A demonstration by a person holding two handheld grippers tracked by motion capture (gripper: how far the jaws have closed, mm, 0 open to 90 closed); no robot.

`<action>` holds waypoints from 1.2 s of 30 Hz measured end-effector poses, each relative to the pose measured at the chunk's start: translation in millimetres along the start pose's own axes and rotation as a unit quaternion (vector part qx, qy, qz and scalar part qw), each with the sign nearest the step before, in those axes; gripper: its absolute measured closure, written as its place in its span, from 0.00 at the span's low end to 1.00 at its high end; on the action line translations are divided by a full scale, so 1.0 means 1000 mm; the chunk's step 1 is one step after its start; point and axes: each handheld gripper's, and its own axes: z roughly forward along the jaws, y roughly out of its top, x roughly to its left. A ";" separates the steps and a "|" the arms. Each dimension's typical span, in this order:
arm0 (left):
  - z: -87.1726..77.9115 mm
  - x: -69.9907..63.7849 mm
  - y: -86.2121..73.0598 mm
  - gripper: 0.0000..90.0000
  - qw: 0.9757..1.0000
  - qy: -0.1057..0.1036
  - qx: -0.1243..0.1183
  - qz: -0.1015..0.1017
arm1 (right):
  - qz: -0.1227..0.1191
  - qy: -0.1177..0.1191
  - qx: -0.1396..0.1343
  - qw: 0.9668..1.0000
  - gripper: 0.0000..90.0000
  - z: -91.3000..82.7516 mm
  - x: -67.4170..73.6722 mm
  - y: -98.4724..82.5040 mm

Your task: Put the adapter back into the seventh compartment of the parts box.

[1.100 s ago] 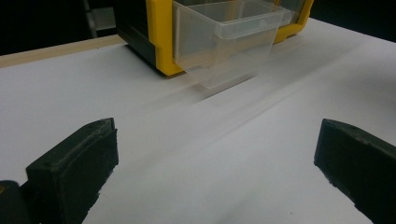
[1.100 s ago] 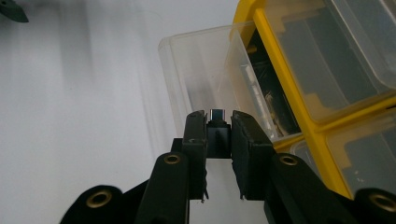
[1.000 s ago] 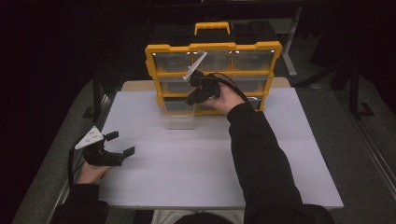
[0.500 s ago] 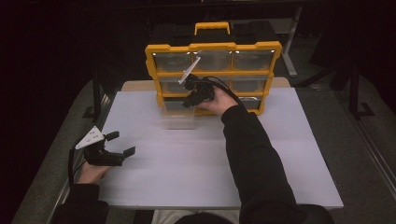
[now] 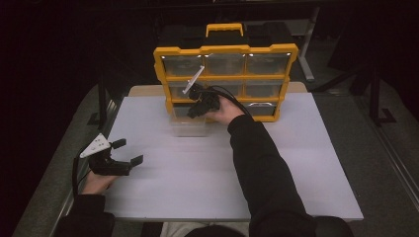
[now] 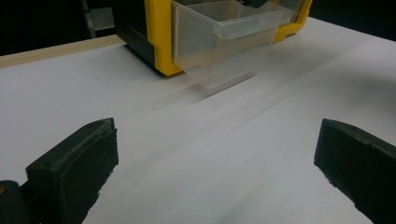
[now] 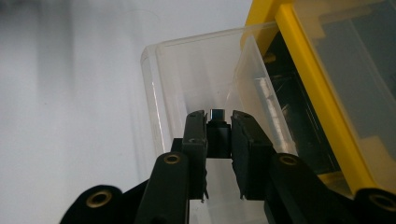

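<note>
- Holding a small dark plug-like part (image 7: 218, 133) with a metal tip, the right gripper (image 5: 200, 104) sits at centre of the high view, just over the clear drawer (image 5: 188, 126) pulled out of the yellow organiser (image 5: 226, 79).
- Right jaws nearly closed, pinching the part's dark body on both sides; metal tip pokes out past them, centre of the right gripper view, above the drawer's open top.
- Part looks light, rigid, smooth — could slip or twist if the pinch loosens; the flat body sides are the best place to hold, not the tip.
- Drawer: thin clear plastic, light, likely slides or tips if bumped; best held by the front lip.
- Left gripper (image 5: 117, 160) at lower left of the high view, over the white bench (image 5: 197, 182) — jaws wide apart, holding nothing.
</note>
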 end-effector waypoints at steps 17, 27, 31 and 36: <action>0.000 0.000 0.000 0.00 1.000 0.000 0.000 0.000 | -0.003 -0.025 0.008 1.000 0.64 -0.003 0.003 0.000; 0.000 -0.001 0.000 0.00 1.000 -0.002 0.002 0.002 | 0.009 -0.050 -0.001 0.999 0.36 -0.021 0.007 -0.004; 0.001 -0.001 0.000 0.00 1.000 -0.003 0.003 0.002 | 0.022 -0.054 -0.004 0.998 0.28 -0.026 0.008 -0.009; 0.001 -0.001 0.000 0.00 1.000 -0.004 0.002 0.002 | 0.045 -0.063 -0.009 0.997 0.17 -0.033 0.008 -0.017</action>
